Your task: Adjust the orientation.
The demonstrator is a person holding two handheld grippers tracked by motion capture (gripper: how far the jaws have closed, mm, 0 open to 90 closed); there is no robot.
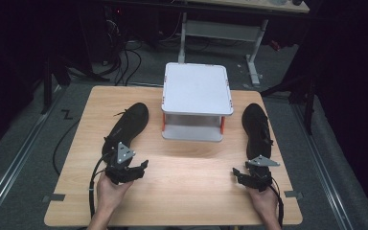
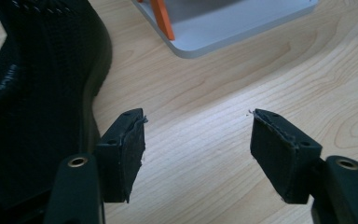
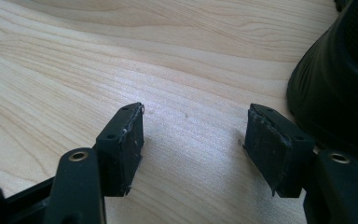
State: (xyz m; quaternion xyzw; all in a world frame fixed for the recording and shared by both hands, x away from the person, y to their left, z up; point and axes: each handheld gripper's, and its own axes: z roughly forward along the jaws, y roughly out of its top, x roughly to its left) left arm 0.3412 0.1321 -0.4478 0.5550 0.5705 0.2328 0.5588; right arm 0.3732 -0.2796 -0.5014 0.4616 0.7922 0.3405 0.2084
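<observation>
1. Here, two black mesh shoes lie on the light wooden desk (image 1: 187,191), one on each side of a small white two-level rack with orange posts (image 1: 197,100).
2. The left black shoe (image 1: 127,127) lies at an angle, its toe pointing away from the person and toward the rack. Its heel end is just in front of the left tongs (image 1: 133,167).
3. The right black shoe (image 1: 257,127) lies almost straight beside the rack, with its heel near the right tongs (image 1: 242,175).
4. The left tongs stand wide open with nothing between the pads. In the left gripper view the shoe's side (image 2: 37,102) is just beside the left pad (image 2: 128,154), but I cannot tell if it touches.
5. The right tongs (image 3: 193,149) are open about as wide and also hold nothing. The shoe's heel (image 3: 340,84) is just beside the right pad (image 3: 272,149).
6. I judge that the shoes are light. The knitted upper looks soft and will fold under pressure, while the sole edge looks stiff and a little rubbery, so it should not slip much.
7. A good place to hold seems to be the heel collar or the rim of the opening, one pad inside and one outside.
8. A grip on the soft toe mesh may let the shoe hang and swing.
</observation>
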